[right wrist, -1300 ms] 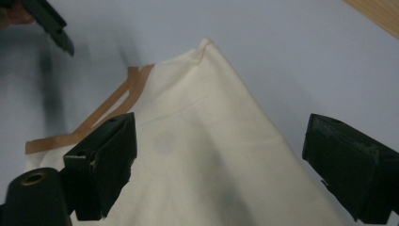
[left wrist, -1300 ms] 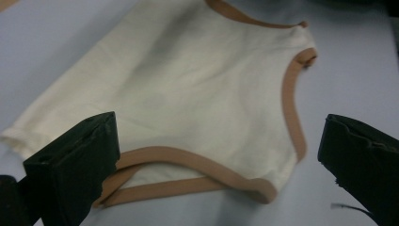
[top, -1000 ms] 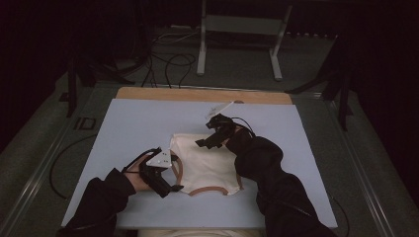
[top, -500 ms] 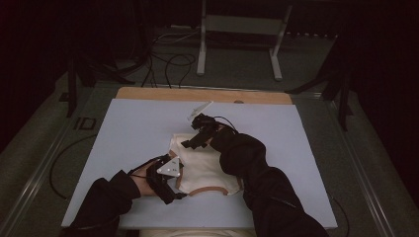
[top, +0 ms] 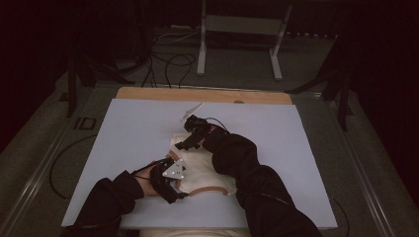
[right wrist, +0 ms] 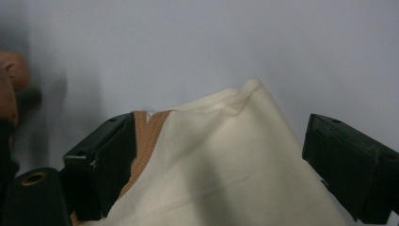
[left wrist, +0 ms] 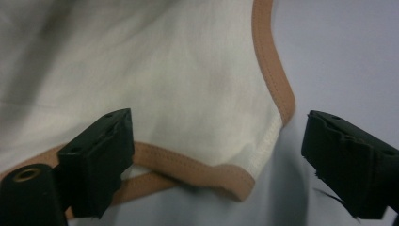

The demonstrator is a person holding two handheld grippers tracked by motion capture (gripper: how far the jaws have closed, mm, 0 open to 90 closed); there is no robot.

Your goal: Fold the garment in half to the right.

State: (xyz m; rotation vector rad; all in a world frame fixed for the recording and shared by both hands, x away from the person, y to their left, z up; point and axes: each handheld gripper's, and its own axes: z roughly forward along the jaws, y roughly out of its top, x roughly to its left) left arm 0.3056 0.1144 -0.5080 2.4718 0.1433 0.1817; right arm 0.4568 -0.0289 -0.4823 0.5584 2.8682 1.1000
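Left gripper (left wrist: 216, 155): jaws apart, have just been closing in a bit, w/ a corner of the cream garment (top: 200, 165) between them but pads not pressing yet; the corner, edged in tan trim (left wrist: 273, 70), lies flat on the table (top: 138, 128), so this looks like lining up for a pinch at the hem. Right gripper (right wrist: 216, 155): jaws also wide, straddling the far corner of the same garment, cloth between them, no grip that I can see. Probably both ends are being taken at once so the piece can be lifted or folded w/o bunching. In the high view the garment sits near the middle-front of the table, left gripper (top: 173, 180) at its near-left edge, right gripper (top: 190, 138) at its far edge, the right sleeve (top: 247, 173) lying across part of the cloth & hiding its right side. Around: bare table surface, a wooden strip (top: 202, 95) along the far edge, a metal stand (top: 239, 29) & loose cables (top: 168, 59) on the floor beyond, well apart. Nothing blocks either pinch; the only snag risk, imo, is the thin cloth slipping flat under the jaws.
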